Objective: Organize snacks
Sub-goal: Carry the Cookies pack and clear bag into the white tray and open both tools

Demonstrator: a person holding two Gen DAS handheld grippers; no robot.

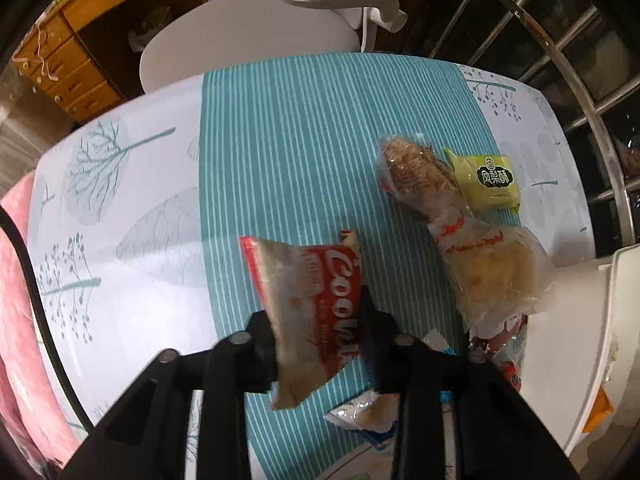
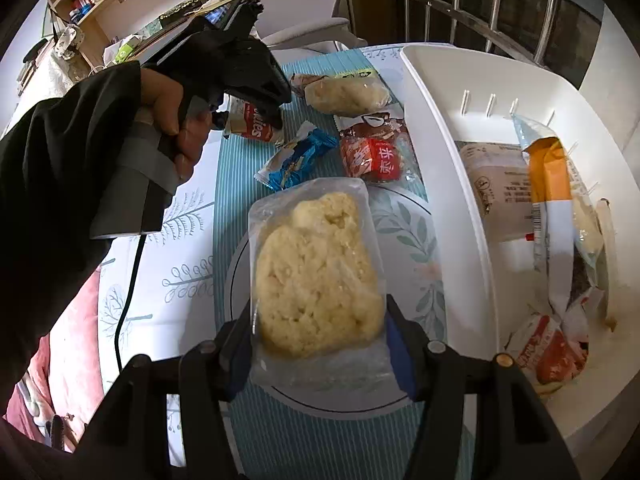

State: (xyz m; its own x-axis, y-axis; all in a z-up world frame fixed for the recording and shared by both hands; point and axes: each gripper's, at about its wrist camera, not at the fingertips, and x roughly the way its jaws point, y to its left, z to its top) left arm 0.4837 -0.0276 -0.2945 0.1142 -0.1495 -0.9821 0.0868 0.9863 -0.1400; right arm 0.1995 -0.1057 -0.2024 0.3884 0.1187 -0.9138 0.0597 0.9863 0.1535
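Red-and-white cookie packet (image 1: pixel 308 312) sits pinched between my left gripper's (image 1: pixel 320 344) fingers, which have closed narrow on it, and the right wrist view shows it held off the teal striped cloth on the desk (image 1: pixel 288 140). My right gripper (image 2: pixel 320 344) has its fingers set fairly wide, clamped on both sides of a clear bag of pale yellow crumbly cake (image 2: pixel 316 272), which hangs above a round plate (image 2: pixel 416 232) with a leaf pattern. Beyond it on the cloth I see a blue wrapped snack (image 2: pixel 296 156), a red packet (image 2: pixel 372 156) and another clear bag of yellowish cake (image 2: pixel 344 94). To the right stands a white bin (image 2: pixel 448 152) with several packets in it, one with an orange stripe (image 2: pixel 550 176). A green packet (image 1: pixel 488 180) lies further off on the desk.
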